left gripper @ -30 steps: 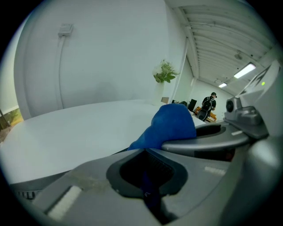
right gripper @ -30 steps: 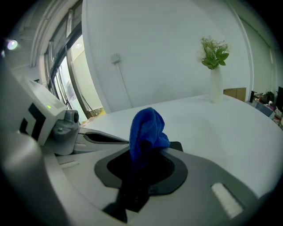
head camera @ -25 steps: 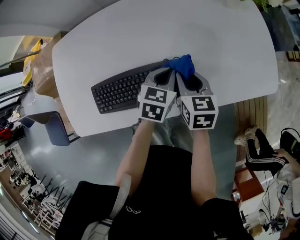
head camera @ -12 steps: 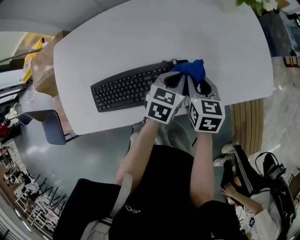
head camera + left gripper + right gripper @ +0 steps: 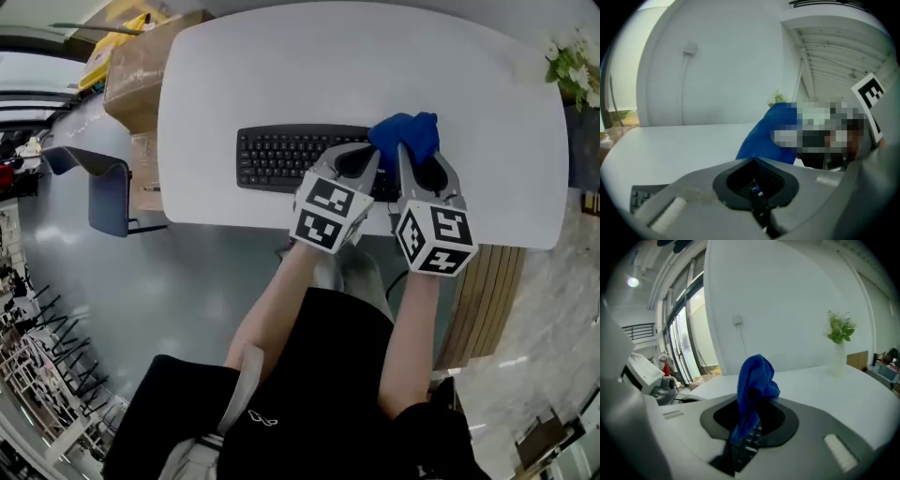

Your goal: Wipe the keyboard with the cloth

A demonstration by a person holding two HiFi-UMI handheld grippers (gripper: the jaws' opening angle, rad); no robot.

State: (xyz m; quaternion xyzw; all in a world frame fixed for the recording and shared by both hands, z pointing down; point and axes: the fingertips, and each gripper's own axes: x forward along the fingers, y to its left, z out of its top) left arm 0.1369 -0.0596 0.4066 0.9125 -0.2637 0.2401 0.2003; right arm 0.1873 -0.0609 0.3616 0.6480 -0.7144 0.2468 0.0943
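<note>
Right gripper view: the right gripper (image 5: pixel 747 430) has its jaws clamped on the blue cloth (image 5: pixel 754 376), which stands bunched above them. Just to its left, the left gripper (image 5: pixel 757 194) holds its jaws together. Ahead of both tips lies the keyboard (image 5: pixel 281 157) on the white table (image 5: pixel 281 75), stretching away to the left gripper's left.
</note>
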